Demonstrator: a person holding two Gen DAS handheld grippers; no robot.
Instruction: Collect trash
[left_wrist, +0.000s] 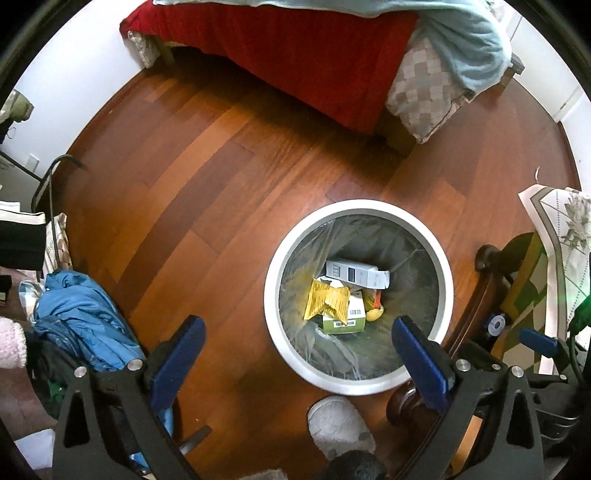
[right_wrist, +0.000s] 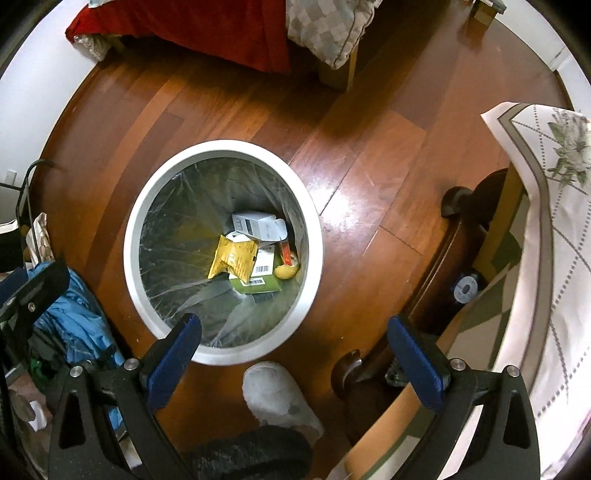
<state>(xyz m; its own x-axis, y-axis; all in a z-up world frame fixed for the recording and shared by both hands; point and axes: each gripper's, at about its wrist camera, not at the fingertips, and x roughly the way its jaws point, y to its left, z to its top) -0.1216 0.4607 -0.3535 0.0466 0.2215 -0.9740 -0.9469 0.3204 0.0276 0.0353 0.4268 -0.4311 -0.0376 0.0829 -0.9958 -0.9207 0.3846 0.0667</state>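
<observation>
A round white trash bin (left_wrist: 271, 295) with a clear liner stands on the wood floor; it also shows in the right wrist view (right_wrist: 131, 243). Inside lie a yellow snack bag (left_wrist: 327, 302) (right_wrist: 232, 262), a white box (left_wrist: 356, 273) (right_wrist: 256, 223), a green-and-white box (left_wrist: 343, 323) (right_wrist: 258, 282) and a yellow scrap (right_wrist: 286, 271). My left gripper (left_wrist: 299, 332) is open and empty, held above the bin's near rim. My right gripper (right_wrist: 295, 332) is open and empty, above the floor just right of the bin. The right gripper's blue pad (left_wrist: 537, 339) shows at the left view's right edge.
A bed with a red blanket (left_wrist: 295, 55) and checked pillow (left_wrist: 421, 92) is at the far side. Blue clothes (left_wrist: 85, 321) lie left. A dark wooden table leg (right_wrist: 454, 254) and a patterned tablecloth (right_wrist: 546, 206) are right. A white slipper (right_wrist: 277, 395) is near the bin.
</observation>
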